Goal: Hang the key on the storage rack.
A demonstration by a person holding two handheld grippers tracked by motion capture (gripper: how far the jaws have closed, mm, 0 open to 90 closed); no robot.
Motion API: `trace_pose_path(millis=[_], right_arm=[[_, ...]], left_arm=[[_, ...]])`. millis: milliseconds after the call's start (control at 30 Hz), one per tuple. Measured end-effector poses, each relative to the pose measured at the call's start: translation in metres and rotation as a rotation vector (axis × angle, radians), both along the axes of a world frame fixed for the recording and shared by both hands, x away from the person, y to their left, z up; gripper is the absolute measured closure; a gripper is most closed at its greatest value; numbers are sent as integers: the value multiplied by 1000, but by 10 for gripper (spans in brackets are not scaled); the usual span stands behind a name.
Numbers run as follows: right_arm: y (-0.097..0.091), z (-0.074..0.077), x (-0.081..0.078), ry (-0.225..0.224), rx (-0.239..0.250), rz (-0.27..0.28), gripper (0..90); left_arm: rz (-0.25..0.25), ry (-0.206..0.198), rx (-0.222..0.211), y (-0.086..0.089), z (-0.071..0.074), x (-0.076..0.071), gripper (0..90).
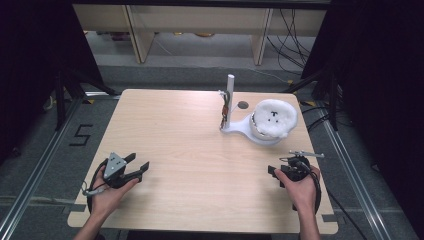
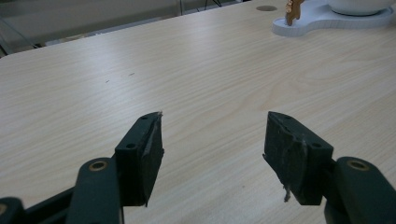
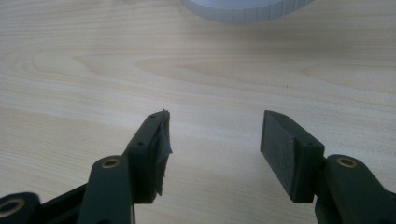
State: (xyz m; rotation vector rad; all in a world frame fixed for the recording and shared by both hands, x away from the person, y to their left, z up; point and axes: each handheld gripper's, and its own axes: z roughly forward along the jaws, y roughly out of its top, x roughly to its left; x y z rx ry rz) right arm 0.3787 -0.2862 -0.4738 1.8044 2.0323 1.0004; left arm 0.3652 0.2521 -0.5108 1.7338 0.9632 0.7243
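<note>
Two tools rest at the near edge of a broad, pale wooden table [image 1: 190,145], and nothing on it has been touched yet, so the work looks to be at its very start. Toward the far right of the table sits a white stand [image 1: 239,128] with a flat, rounded base, and on that base rests a fluffy white round thing [image 1: 274,118] with small dark marks on top, perhaps a plush cap or cushion; I cannot tell exactly what it is. A slim white post [image 1: 230,89] rises upright from the stand's narrow end, with something small and orange-brown [image 1: 226,109] hanging beside it.

The right tool [image 1: 278,172] lies nearest the stand, its jaws spread wide with bare wood between them; in the right gripper view the stand's ribbed base edge [image 3: 243,11] sits just ahead. The left tool [image 1: 139,163] is well apart from the stand on the opposite side, also gaping and holding nothing, pointed across the table toward the stand's base [image 2: 322,21].

Everything remains to be done: reaching, grasping and moving the fluffy thing are probably all ahead.
</note>
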Motion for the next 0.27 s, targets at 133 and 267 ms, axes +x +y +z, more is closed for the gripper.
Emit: trace_pose_path(millis=[133, 267], right_arm=[[1, -1, -1, 7, 1, -10, 433], [1, -3, 0, -3, -6, -11, 430]], left_arm=[[26, -9, -29, 2, -5, -8, 356], [32, -26, -43, 2, -8, -13, 345]])
